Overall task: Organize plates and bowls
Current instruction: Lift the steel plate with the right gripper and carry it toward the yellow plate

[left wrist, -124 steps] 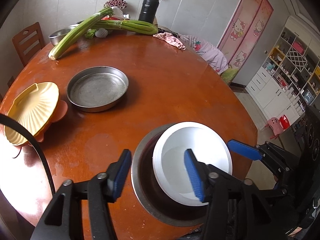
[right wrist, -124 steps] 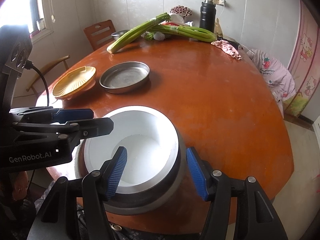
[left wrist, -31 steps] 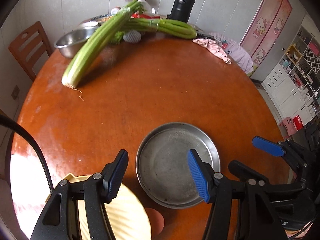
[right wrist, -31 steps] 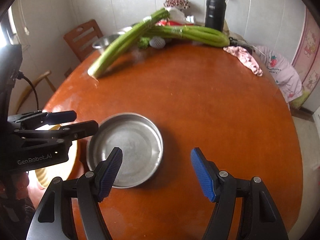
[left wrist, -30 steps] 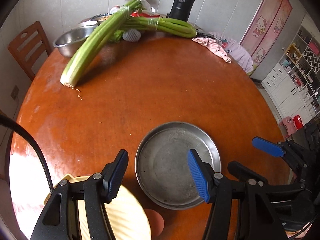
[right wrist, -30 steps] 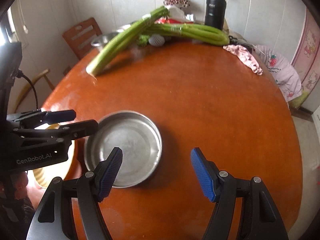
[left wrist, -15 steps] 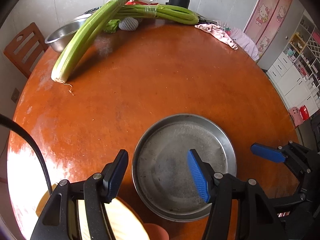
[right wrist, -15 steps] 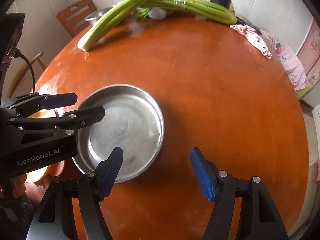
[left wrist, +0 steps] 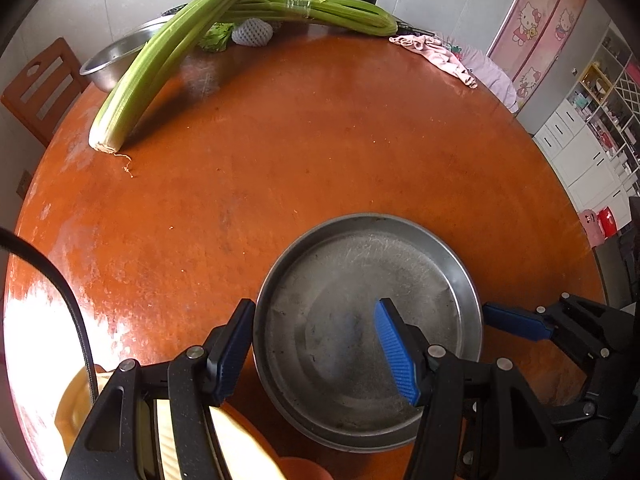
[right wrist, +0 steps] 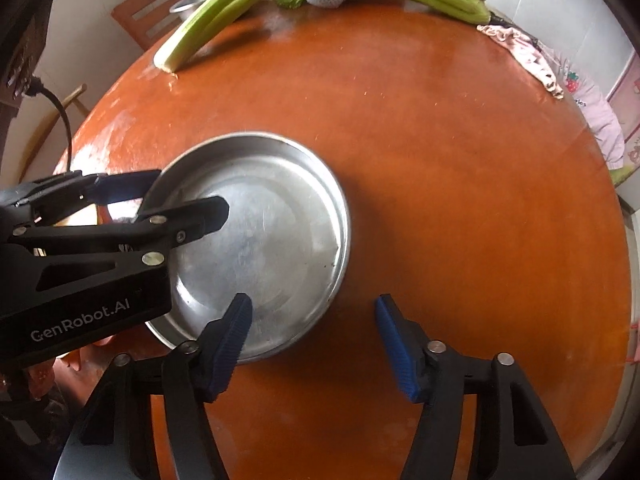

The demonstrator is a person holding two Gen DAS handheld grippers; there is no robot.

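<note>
A shallow round metal pan (left wrist: 368,320), dull grey, scratched and empty, sits low and centre-right in the left wrist view, on the orange-brown round table (left wrist: 320,140). The left gripper (left wrist: 316,344) has its blue-padded fingers spread wide, one outside the pan's left rim and one over its floor. In the right wrist view that gripper's black body at lower left reads "GenRobot.AI". The right gripper (right wrist: 314,344) is likewise wide apart and holds nothing, its left finger over the pan's near rim and its right over bare table. A yellow ribbed plate (left wrist: 236,440) lies at the bottom left, just beside the pan. Celery bunches (left wrist: 168,52) and a steel bowl (left wrist: 116,56) occupy the upper left.
</note>
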